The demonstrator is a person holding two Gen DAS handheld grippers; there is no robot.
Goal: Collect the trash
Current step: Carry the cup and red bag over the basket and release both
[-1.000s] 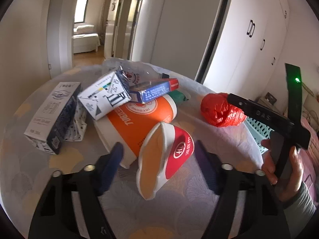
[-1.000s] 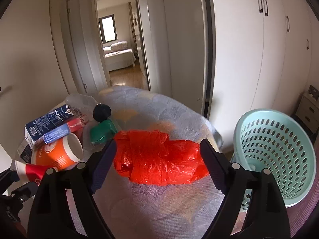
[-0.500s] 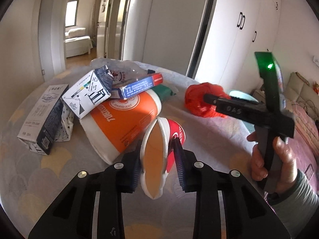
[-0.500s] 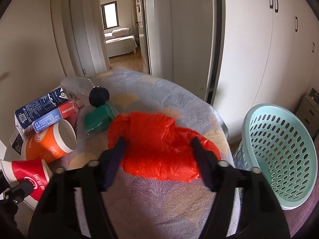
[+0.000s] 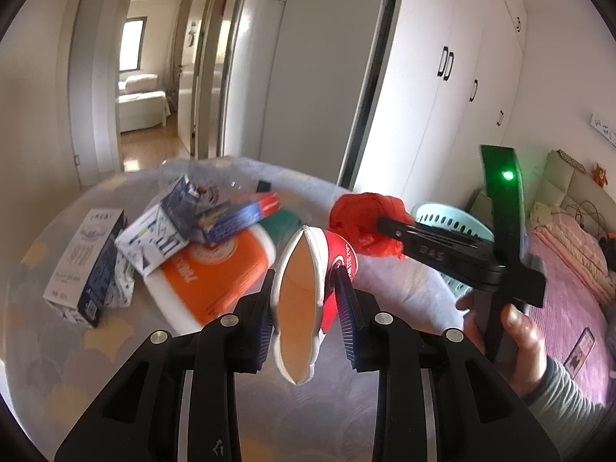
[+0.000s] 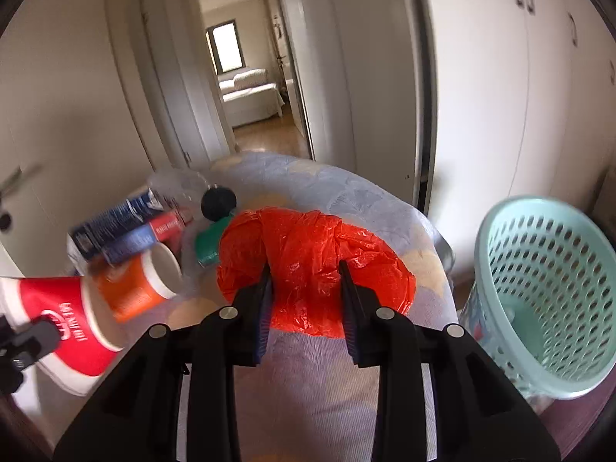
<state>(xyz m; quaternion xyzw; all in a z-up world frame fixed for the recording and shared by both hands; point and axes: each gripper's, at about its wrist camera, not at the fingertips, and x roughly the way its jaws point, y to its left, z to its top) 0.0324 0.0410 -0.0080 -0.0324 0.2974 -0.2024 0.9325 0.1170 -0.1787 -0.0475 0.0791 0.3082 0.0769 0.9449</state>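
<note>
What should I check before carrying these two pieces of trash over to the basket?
1. Left gripper shut on the squashed red paper cup: ok.
2. Right gripper shut on the red plastic bag: ok.
3. Bag fully lifted off the table: cannot tell.
4. Mint laundry basket upright, mouth open: ok.
5. Room in the basket: ok, mostly empty.

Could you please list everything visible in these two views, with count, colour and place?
cup: 1, red-white, squashed in left claw
bag: 1, red plastic, in right claw
tub: 1, orange-white, lying on table
cartons: 2, white-blue, table's left
box: 1, blue-red, atop tub
bottle: 1, clear, black cap, behind pile
basket: 1, mint, beside table
table: 1, grey patterned
left claw: shut on cup
right claw: shut on bag
</note>
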